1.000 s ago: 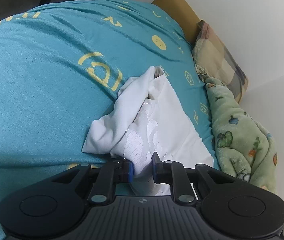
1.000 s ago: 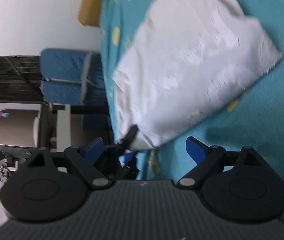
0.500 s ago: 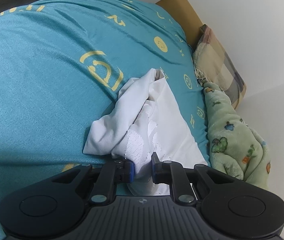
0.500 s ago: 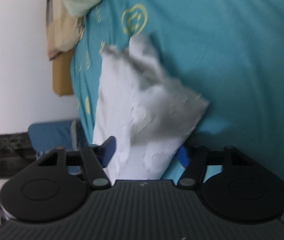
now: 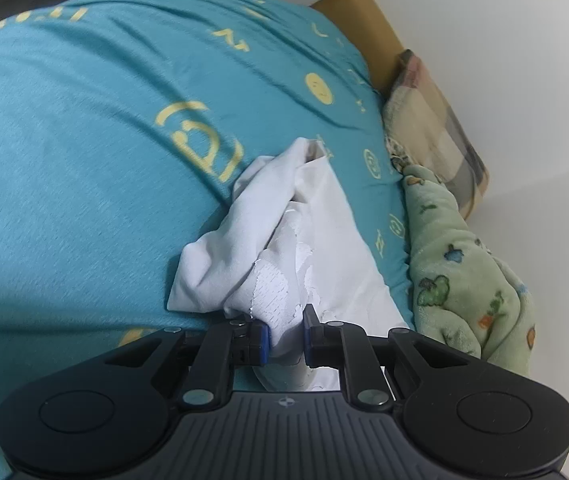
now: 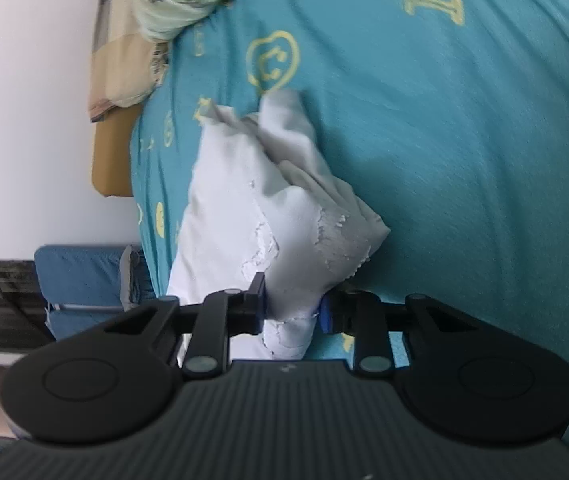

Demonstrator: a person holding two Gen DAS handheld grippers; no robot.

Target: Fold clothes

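Left wrist view: left gripper [image 5: 286, 330] is clamping a bunched fold of the white garment [image 5: 284, 240], fingers [image 5: 262, 338] pressing cloth from both sides. Garment is lying crumpled on the teal bedsheet [image 5: 84, 160], near the bed's edge where a green fleece blanket [image 5: 464, 276] and a plaid pillow [image 5: 432, 128] are sitting.

Right wrist view: right gripper [image 6: 292, 304] is pinching another bunch of the same white garment [image 6: 276, 200], fingers [image 6: 258, 298] closing on fabric. Blue chair [image 6: 80, 276] is showing beyond the bed's edge.
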